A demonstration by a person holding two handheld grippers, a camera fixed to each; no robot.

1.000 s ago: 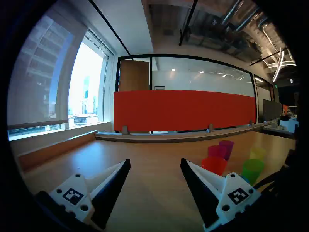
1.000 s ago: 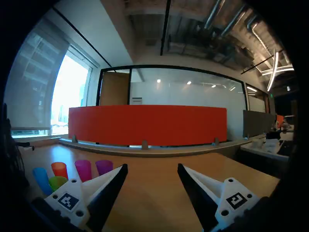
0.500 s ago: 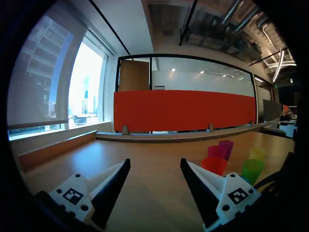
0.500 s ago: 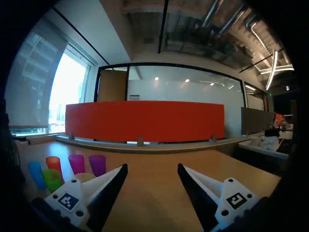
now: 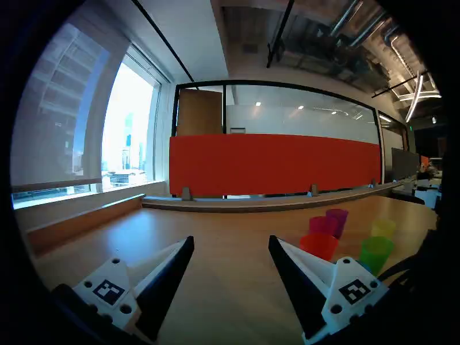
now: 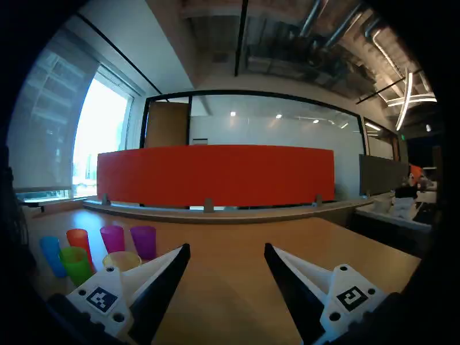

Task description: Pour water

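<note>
left gripper view: left gripper (image 5: 230, 238) sits low centre of frame, jaws spread wide, nothing between the fingers but bare wooden table (image 5: 230, 299). both fingertips hang just over the table top, can't tell if they touch it. the cups stand in a cluster at lower right of the frame, beyond the right-hand finger: red cup (image 5: 318, 246) nearest, partly hidden behind that finger, pink cup (image 5: 321, 225) just behind it, purple cup (image 5: 337, 220) touching or just beside the pink one. yellow cup (image 5: 383, 228) farther right, green cup (image 5: 376, 253) in front of it, near the frame edge. all upright. can't tell if any holds water.

right gripper view: right gripper (image 6: 226, 246) low centre too, jaws wide apart, holding nothing, table (image 6: 230, 282) showing through the gap. same cups are at lower left of this frame, beside the left-hand finger: blue cup (image 6: 52, 255) farthest left, red cup (image 6: 77, 240) next to it, green cup (image 6: 75, 264) in front of those two, pink cup (image 6: 112, 238) and purple cup (image 6: 143, 241) side by side toward centre, yellow cup (image 6: 122, 260) in front of them with its lower part hidden behind the finger. all upright, none in contact with the gripper.

background both views: long red divider (image 5: 270, 164) across the far edge of the table, bright window (image 5: 123, 138) at left.
</note>
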